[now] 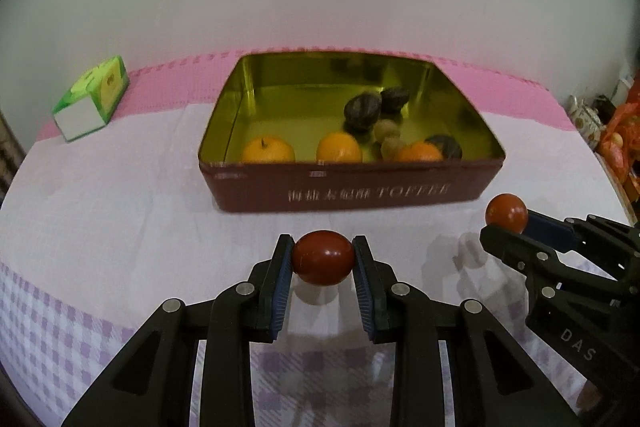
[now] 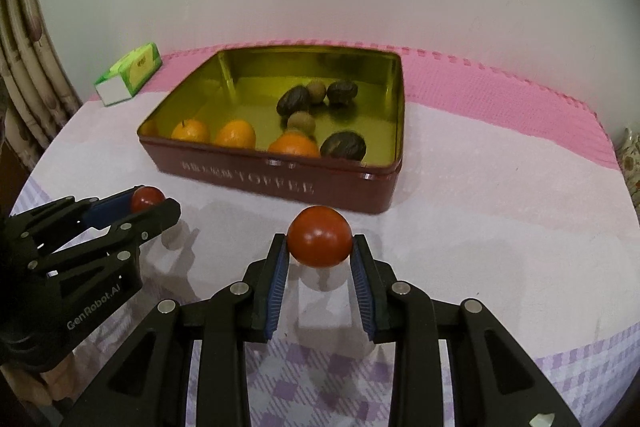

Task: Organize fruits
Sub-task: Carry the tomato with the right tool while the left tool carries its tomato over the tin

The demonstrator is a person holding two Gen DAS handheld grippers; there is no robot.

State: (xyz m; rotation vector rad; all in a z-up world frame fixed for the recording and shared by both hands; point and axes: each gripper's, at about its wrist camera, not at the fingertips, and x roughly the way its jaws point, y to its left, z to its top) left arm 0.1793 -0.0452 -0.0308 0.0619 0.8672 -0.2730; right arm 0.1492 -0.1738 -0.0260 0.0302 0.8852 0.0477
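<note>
Now | left claw clamped on red fruit | right claw clamped on second red fruit

- The tin sits on the table, toward its far side.
- Three oranges lie in the tin along its near wall.
- The dark fruits and small round fruits lie in the tin's right half, behind the oranges.
- A carton lies on the table, far left of the tin.
- The left gripper holds a tomato near the tin's front wall.
- The right gripper holds a second tomato to its right.
</note>
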